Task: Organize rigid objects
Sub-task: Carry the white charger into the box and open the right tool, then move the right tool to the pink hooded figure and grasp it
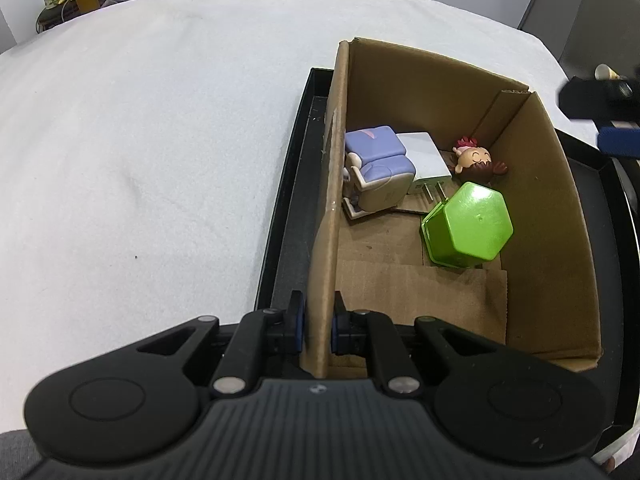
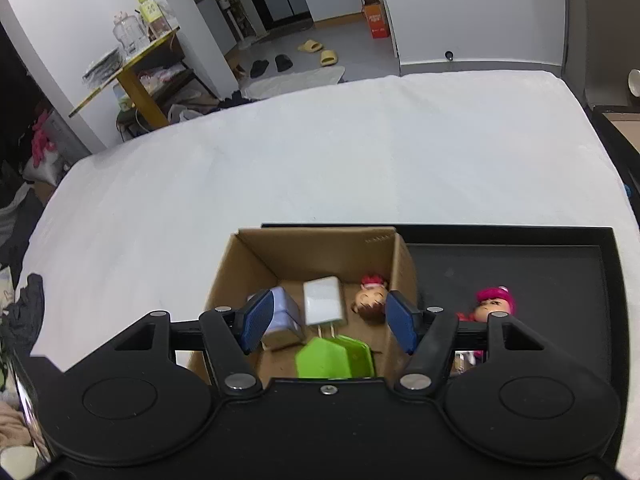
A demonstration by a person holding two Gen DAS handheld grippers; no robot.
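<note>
A brown cardboard box (image 1: 536,216) stands in a black tray (image 1: 294,184) on the white table. Inside lie a green hexagonal container (image 1: 468,226), a white plug adapter (image 1: 424,158), a purple-and-cream toy (image 1: 380,168) and a small brown-haired doll (image 1: 478,162). My left gripper (image 1: 318,320) is shut on the box's left wall. My right gripper (image 2: 326,322) hangs open above the box (image 2: 256,256), nothing between its blue pads; the green container (image 2: 334,358) lies just below them. A pink-haired doll (image 2: 494,300) lies on the tray (image 2: 520,264) right of the box.
White cloth covers the table (image 2: 280,160) around the tray. The right gripper's dark body shows at the right edge of the left wrist view (image 1: 600,100). Shelves, slippers and clutter stand on the floor beyond the table's far edge.
</note>
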